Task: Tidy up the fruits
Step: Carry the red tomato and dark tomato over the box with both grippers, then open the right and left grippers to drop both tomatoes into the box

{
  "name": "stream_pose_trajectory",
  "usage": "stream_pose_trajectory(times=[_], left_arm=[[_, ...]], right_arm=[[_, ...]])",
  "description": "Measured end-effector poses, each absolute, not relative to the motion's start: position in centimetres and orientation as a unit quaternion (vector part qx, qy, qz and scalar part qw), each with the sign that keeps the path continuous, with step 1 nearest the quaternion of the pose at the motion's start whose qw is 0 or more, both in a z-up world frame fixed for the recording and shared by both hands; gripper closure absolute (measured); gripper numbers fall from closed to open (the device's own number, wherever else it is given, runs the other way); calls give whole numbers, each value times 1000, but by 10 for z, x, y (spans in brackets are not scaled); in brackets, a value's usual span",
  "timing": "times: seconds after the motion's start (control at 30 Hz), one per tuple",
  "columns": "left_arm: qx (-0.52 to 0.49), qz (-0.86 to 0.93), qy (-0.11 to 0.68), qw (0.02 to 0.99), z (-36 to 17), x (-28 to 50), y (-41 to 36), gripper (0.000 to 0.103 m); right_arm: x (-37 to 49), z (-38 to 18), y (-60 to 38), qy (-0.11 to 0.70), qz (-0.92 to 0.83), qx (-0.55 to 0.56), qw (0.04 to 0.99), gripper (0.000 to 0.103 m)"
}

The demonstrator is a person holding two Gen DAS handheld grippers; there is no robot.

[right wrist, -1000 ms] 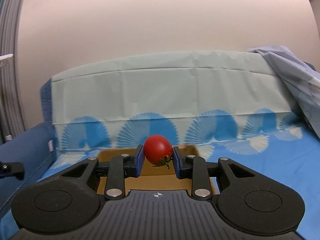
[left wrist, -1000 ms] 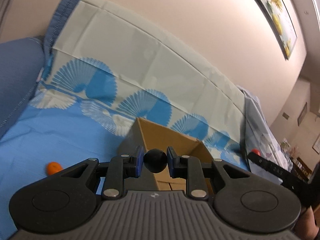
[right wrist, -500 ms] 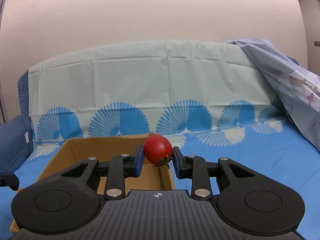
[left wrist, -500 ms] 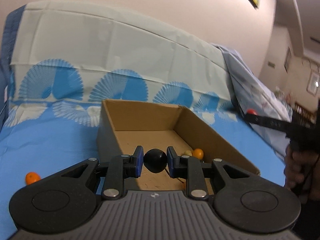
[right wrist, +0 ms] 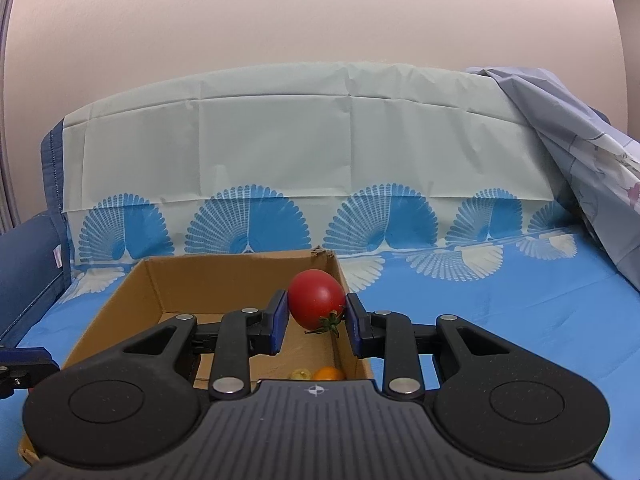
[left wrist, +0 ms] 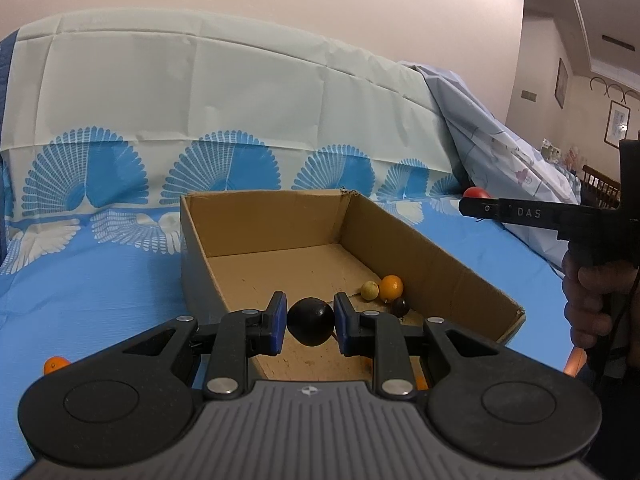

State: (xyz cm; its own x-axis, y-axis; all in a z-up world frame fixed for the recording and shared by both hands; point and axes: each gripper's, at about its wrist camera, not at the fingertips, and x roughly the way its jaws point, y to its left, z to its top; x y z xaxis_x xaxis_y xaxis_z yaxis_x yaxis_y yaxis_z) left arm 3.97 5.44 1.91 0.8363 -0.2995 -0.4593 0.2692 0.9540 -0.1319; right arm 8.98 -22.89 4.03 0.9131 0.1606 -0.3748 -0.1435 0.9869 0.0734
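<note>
A: What is the left gripper (left wrist: 310, 321) holding?
B: Its jaws are pinching a round black fruit (left wrist: 311, 321) above the open brown cardboard box (left wrist: 436, 276).
A: And the right gripper (right wrist: 316, 317)?
B: It is clamping a red tomato (right wrist: 316, 299) over that box's right wall.

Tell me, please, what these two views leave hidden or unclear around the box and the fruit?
- Left wrist: the left gripper and its black fruit hide the box floor nearest the camera.
- Right wrist: the right gripper's body cuts off the orange fruit and yellow fruit.
- Left wrist: the small dark fruit is too small to identify.
</note>
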Motion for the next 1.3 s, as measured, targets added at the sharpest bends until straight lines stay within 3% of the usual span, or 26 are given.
stream_pose_trajectory(times=[0.8,0.83,0.87,0.9,1.3], left_arm=[[-30,-155,241,958,19,38,52,75],[-33,-156,241,957,19,38,52,74],[-37,-159,245,956,18,39,52,68],[-41,-160,248,955,18,40,53,62],[-36,-138,210,967,19,33,53,62]], right_arm=[[92,39,-227,201,82,21,976,71],[93,39,-227,203,80,21,976,61],[95,38,-226,208,78,21,975,41],[96,37,-227,213,76,22,974,35],[95,37,-219,210,71,21,975,34]])
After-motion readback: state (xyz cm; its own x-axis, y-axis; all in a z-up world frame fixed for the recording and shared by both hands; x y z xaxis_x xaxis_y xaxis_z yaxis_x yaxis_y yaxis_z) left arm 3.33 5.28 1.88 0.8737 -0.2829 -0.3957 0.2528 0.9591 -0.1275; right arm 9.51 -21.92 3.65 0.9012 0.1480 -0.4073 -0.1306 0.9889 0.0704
